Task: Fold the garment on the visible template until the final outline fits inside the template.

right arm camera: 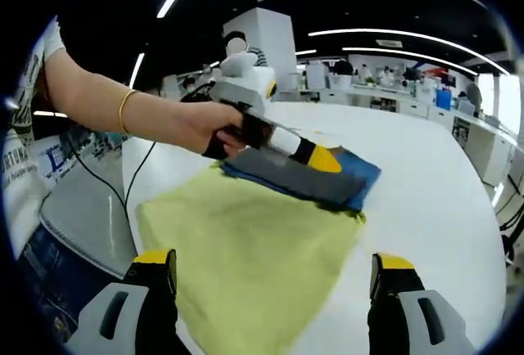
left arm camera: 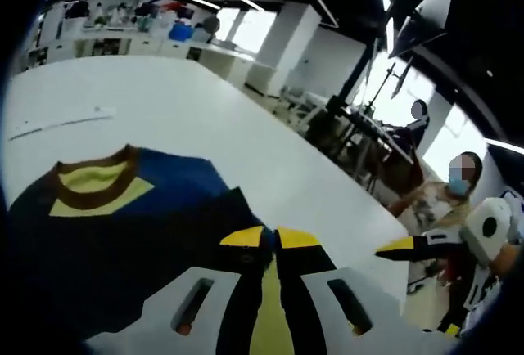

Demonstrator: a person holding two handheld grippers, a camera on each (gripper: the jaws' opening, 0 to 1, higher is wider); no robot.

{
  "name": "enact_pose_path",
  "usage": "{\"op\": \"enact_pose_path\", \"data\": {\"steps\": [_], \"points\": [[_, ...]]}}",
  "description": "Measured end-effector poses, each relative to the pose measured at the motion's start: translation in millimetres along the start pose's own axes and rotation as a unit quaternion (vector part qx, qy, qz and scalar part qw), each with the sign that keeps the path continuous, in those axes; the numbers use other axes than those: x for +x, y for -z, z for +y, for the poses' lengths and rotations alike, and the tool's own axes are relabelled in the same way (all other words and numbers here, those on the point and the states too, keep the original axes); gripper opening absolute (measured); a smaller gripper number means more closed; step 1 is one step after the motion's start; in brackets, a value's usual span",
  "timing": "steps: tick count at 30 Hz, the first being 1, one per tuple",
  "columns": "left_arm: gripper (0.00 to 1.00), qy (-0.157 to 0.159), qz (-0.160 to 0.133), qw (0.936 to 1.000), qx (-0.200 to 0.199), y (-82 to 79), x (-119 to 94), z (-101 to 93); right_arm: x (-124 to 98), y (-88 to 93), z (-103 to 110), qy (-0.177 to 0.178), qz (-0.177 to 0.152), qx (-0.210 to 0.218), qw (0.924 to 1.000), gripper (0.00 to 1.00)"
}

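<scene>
Right gripper view: the garment [right arm camera: 254,240] is seen lying on a white tabletop [right arm camera: 442,183], a yellow face spread toward 6 o'clock and a blue and grey layer at its far edge toward 12 o'clock. No template outline can be made out, so it cannot be told whether the garment fits inside it. The right gripper [right arm camera: 274,277] is held with its jaws wide apart, one at each side of the near yellow edge and above the cloth, nothing between them; it is judged to be waiting clear of the fold while the other tool works.

The left gripper [right arm camera: 315,159] is carried in a person's hand [right arm camera: 205,126] from 10 o'clock, its yellow-tipped jaws laid low across the blue layer. It appears to be pinching or pressing that edge, probably so that the layer can be carried over or flattened.

In the left gripper view, the same gripper [left arm camera: 270,239] is seen with its yellow tips drawn close together at 6 o'clock over the dark blue cloth [left arm camera: 123,232], whose brown collar [left arm camera: 90,183] lies toward 9 o'clock. Whether cloth is actually caught between the tips cannot be told. The other gripper's tip [left arm camera: 405,246] enters at 4 o'clock, held off the tabletop.
</scene>
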State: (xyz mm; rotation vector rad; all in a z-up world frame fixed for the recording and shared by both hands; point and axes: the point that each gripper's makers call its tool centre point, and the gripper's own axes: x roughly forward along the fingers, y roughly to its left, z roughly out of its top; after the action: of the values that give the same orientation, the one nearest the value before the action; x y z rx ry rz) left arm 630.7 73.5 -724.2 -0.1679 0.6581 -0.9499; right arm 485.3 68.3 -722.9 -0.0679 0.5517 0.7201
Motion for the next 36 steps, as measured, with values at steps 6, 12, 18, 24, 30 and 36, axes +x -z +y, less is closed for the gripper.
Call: {"op": "enact_pose_path", "data": {"steps": [6,12,18,24,30,36], "points": [[0.35,0.017,-0.023,0.9993,0.024,-4.4,-17,-5.1,2,-0.3,6,-0.020,0.004,0.001,0.9998,0.99],[0.56,0.017,-0.037,0.9973,0.061,-3.4,-43,-1.4,3,-2.1,16,-0.050,0.011,0.001,0.9987,0.99],[0.72,0.016,-0.056,0.9951,0.079,-1.0,-76,0.5,3,-5.3,22,-0.066,0.018,-0.016,0.9975,0.99],[0.77,-0.005,-0.054,0.9954,0.079,7.6,-104,10.8,-2,-8.1,25,-0.078,0.020,-0.024,0.9965,0.99],[0.86,-0.011,-0.053,0.9938,0.098,18.5,-128,11.3,-5,-5.6,28,-0.089,0.027,-0.031,0.9952,0.99],[0.92,-0.007,-0.044,0.9924,0.115,33.2,-153,5.8,-8,-0.8,32,-0.096,0.038,-0.046,0.9936,0.99]]}}
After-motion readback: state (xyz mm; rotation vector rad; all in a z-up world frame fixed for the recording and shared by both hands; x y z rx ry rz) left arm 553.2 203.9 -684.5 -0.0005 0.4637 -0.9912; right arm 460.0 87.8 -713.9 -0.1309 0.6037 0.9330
